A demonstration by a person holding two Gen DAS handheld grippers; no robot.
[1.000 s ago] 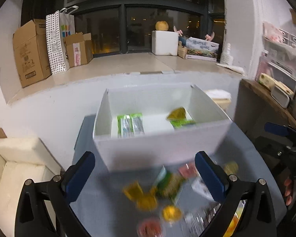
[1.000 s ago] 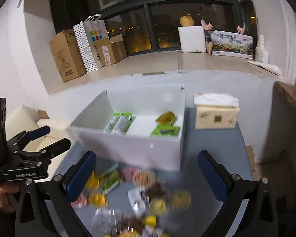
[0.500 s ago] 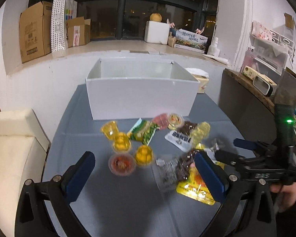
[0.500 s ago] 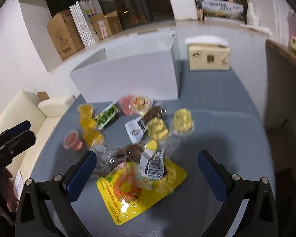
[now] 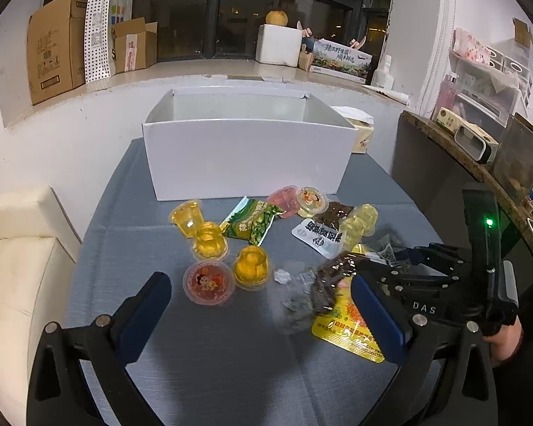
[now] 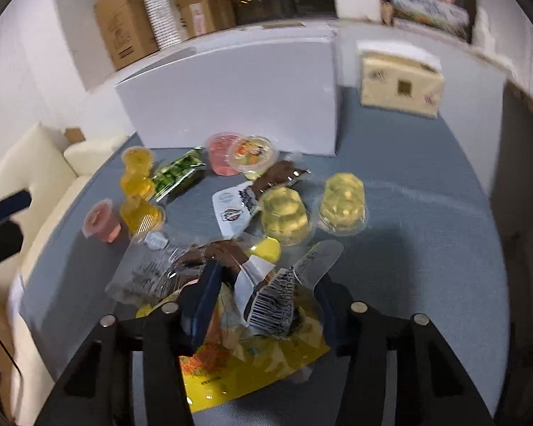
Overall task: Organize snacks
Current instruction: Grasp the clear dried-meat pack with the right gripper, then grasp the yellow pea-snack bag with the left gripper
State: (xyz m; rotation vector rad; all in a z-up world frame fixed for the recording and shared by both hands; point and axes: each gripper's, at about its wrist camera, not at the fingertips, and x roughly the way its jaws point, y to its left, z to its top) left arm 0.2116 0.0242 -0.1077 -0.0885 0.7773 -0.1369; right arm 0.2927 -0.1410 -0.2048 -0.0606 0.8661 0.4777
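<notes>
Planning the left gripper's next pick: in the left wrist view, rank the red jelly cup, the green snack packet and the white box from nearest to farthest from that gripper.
From the left gripper:
1. Red jelly cup, just ahead, toward its left finger.
2. Green snack packet, mid-table, near centre.
3. White box, at the table's far end.

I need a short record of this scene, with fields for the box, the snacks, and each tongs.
box: white box, standing open on the blue-grey table, behind the snacks
snacks: jelly cups, green packet, yellow packet, loose in front of the box
left tongs: open, holding nothing, above the table
right tongs: fingers closing around a clear wrapper with a barcode, above the yellow packet; grip unclear
</notes>
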